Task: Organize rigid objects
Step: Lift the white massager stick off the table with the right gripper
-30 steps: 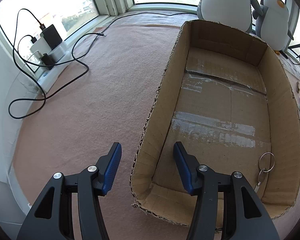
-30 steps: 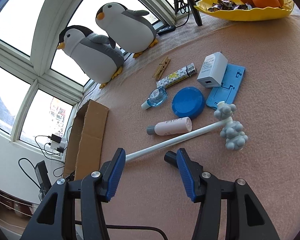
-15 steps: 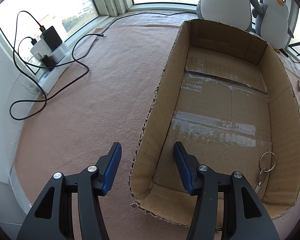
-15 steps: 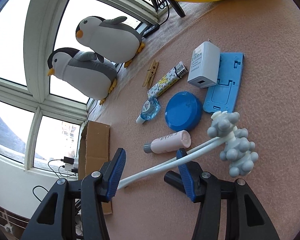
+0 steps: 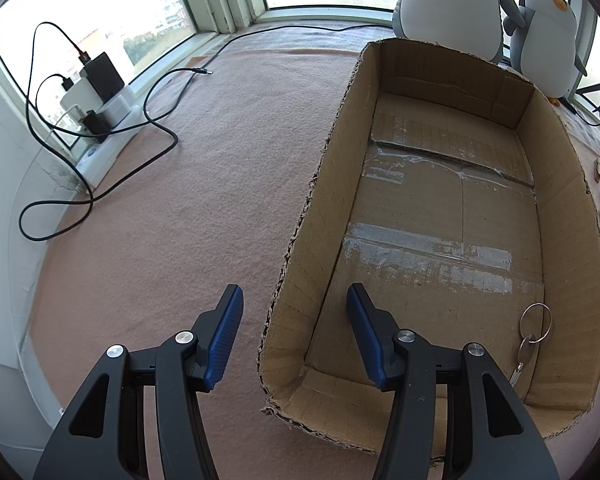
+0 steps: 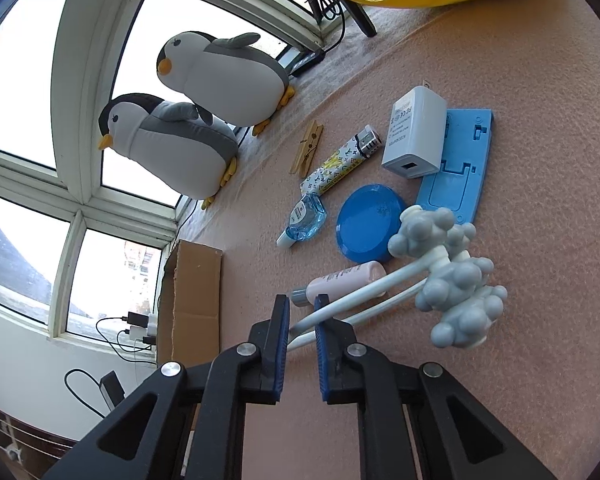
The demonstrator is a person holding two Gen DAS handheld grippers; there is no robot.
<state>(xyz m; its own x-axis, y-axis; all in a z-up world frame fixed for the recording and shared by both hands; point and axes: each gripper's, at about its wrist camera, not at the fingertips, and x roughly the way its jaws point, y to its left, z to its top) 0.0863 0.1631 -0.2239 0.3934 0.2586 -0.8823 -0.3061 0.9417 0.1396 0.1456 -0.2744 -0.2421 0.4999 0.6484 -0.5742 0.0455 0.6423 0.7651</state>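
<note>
Between the right gripper's (image 6: pixel 300 312) just-closing jaws, a white-handled massager (image 6: pixel 448 280) — 2 grey-blue knobbed rollers, gripped.

left hand-held gripper (image 5: pixel 295 322): jaws wide apart, nothing between them, angled steeply down | right hand-held gripper (image 6: pixel 302 322): jaws have just been closing, now narrow, clamped on thin white rods, tilted down

Massager (image 6: pixel 440 276): grey knobbed heads, white forked handle, lifted off table. Cardboard box (image 5: pixel 440 240): open, holding key ring (image 5: pixel 534 326) at near right.
</note>
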